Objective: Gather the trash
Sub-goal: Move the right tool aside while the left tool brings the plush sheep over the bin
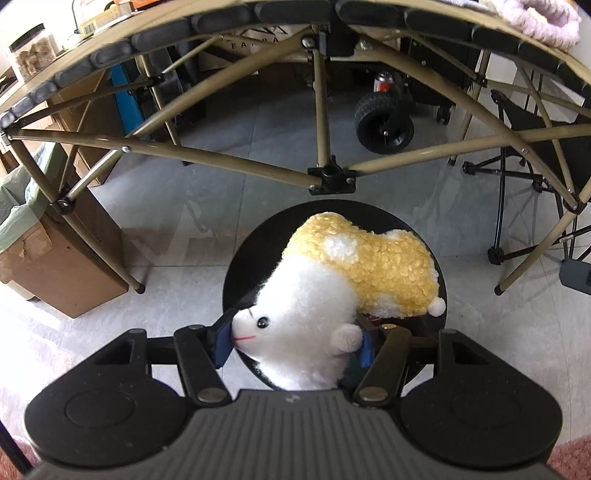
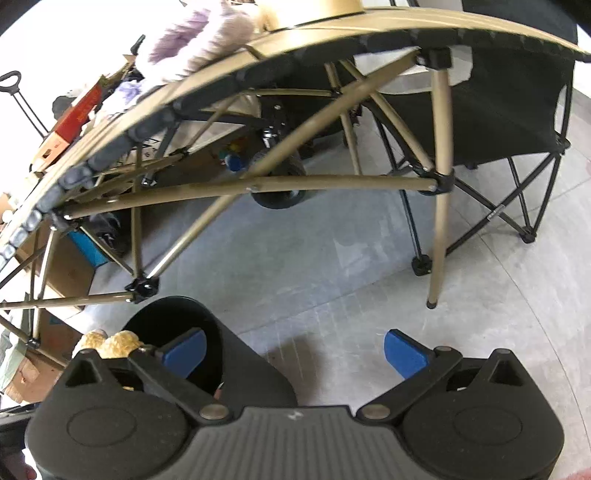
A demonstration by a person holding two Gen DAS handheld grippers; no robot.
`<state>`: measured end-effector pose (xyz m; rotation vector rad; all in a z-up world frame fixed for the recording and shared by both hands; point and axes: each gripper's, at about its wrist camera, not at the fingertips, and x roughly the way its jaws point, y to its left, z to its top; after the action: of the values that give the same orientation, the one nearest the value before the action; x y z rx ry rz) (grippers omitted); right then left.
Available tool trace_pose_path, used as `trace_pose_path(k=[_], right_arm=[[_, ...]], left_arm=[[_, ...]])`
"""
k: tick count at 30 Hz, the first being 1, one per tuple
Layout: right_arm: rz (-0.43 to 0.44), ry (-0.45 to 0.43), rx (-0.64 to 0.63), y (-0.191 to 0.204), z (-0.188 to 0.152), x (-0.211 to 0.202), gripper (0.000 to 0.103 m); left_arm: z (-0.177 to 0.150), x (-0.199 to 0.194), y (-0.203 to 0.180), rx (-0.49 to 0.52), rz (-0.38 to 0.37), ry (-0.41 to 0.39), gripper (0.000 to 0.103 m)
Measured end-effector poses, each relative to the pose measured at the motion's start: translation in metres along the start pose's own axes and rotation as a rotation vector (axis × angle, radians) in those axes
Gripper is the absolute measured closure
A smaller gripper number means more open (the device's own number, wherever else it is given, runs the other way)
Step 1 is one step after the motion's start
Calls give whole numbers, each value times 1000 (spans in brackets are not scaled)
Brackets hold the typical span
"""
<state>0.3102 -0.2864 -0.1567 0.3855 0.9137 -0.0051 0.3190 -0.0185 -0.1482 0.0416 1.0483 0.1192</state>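
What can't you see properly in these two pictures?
- Inside of the black bin: left wrist view, the plush toy held by the left gripper covers it.
- Most of that toy: right wrist view, the open right gripper body hides it.
- Things on the folding table: right wrist view, blurred.

The right gripper (image 2: 295, 350) hangs over bare grey floor (image 2: 332, 258), its blue pads (image 2: 404, 354) standing wide apart with nothing between them. Just to its left stands a black bin (image 2: 229, 354), and the yellow fleece of a plush toy (image 2: 110, 343) shows at the bin's left side. Farther off, a tan folding table (image 2: 258, 184) arches across the view with a lilac fluffy thing (image 2: 199, 33) lying on top. A black folding chair (image 2: 509, 110) stands far right
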Motion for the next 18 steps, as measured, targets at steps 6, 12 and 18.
trace_pose_path(k=[6,12,18], right_arm=[[-22,15,31,-12,-3,6,0],[-32,28,31,-16,-6,10,0],[-36,44,32,-17,-7,15,0]], left_arm=[[3,15,-6,13,9,50,40],[5,28,-9,-2,21,85,40],[6,35,-10,0,26,107,40]])
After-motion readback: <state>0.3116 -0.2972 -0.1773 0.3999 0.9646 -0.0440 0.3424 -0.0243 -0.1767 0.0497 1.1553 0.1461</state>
